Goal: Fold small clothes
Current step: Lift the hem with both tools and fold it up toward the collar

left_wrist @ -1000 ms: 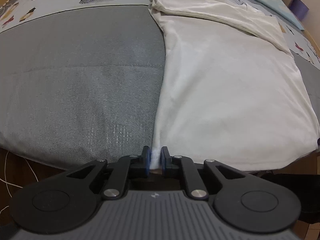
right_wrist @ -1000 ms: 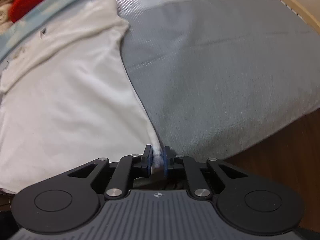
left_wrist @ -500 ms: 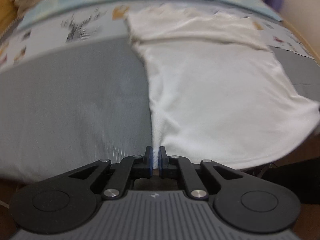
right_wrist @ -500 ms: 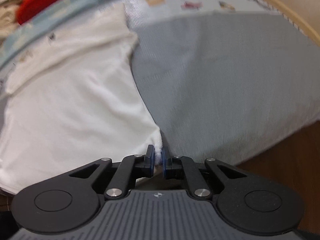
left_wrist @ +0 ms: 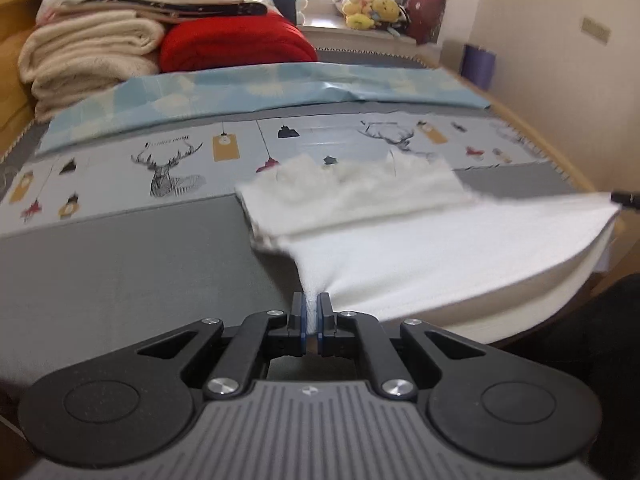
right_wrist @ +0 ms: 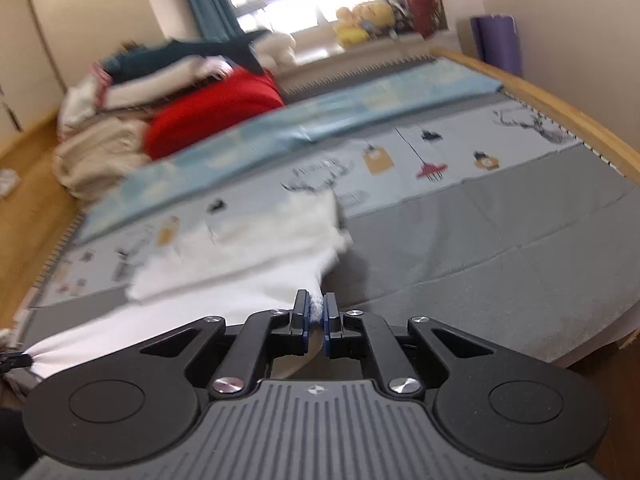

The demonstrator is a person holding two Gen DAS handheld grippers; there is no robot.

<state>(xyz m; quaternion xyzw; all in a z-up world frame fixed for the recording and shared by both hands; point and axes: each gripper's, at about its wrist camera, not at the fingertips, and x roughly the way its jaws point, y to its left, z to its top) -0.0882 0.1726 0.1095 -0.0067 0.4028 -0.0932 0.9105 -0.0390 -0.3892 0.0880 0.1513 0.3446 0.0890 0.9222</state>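
White garment (left_wrist: 420, 248) between both grippers

Left tool (left_wrist: 311, 307): jaws closed, pinching white cloth (left_wrist: 440, 248), angled downward. Right tool (right_wrist: 316, 309): jaws just closed further, pinching the cloth, angled downward.
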